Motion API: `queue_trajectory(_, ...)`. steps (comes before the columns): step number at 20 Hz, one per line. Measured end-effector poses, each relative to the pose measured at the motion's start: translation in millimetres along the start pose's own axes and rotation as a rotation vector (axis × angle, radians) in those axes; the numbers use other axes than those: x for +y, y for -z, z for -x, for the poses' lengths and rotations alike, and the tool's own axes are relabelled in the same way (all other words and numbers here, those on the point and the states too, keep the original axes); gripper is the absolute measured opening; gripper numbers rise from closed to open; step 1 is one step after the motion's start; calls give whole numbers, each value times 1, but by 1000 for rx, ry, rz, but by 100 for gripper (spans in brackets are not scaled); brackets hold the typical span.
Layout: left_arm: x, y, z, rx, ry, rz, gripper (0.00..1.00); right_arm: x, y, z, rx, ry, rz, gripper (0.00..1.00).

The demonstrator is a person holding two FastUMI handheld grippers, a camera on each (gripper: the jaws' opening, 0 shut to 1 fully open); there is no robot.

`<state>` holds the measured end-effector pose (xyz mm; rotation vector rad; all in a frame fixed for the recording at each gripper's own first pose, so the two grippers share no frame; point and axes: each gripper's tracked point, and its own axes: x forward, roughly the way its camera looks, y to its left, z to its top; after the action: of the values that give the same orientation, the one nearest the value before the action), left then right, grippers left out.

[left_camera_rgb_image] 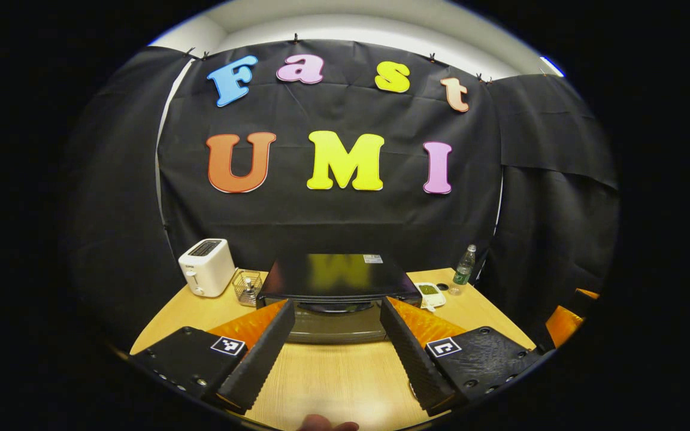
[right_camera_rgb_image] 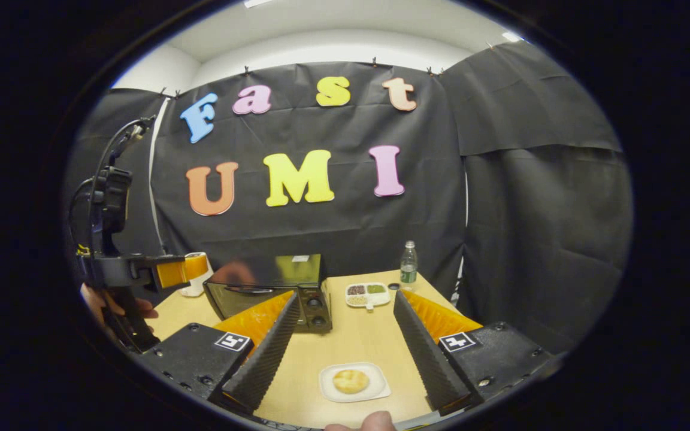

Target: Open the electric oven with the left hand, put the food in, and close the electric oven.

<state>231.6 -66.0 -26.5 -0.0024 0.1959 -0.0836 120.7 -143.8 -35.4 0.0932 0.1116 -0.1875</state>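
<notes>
The black electric oven (left_camera_rgb_image: 336, 275) stands on the wooden table straight ahead of my left gripper (left_camera_rgb_image: 336, 308), its door shut. That gripper is open and empty, its fingertips a short way before the oven's front. In the right gripper view the oven (right_camera_rgb_image: 270, 290) sits left of centre with knobs on its right side. A round bun (right_camera_rgb_image: 351, 380) lies on a small white plate (right_camera_rgb_image: 378, 392) near the table's front edge, between and below the fingers of my open right gripper (right_camera_rgb_image: 345, 299). The left gripper (right_camera_rgb_image: 183, 270), held by a hand (right_camera_rgb_image: 96, 305), hovers left of the oven.
A white toaster (left_camera_rgb_image: 207, 266) and a wire basket (left_camera_rgb_image: 248, 286) stand left of the oven. A white compartment tray (right_camera_rgb_image: 368, 293) and a plastic bottle (right_camera_rgb_image: 408, 263) stand to its right. Bare table (right_camera_rgb_image: 351, 335) lies between oven and plate.
</notes>
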Motion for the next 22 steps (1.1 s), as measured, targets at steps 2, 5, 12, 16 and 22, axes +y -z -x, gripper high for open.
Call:
queue_trajectory(2, -1, 4, -22, 8, -2, -4, 94, -6, 4, -6, 18, 15, 4, 100)
queue_trajectory(5, 1, 11, -56, 20, -6, 2, 94, -14, 3, -12, 29, 29, 26, 100)
queue_trajectory(12, 9, 51, -123, 105, -14, -42, 94, -25, 15, -33, 81, 50, 32, 100)
queue_trajectory(16, 14, 70, -146, 127, -32, -59, 95, -25, 17, -44, 102, 50, 43, 100)
queue_trajectory(22, 19, 89, -156, 130, -39, -60, 96, -28, 23, -50, 130, 70, 14, 100)
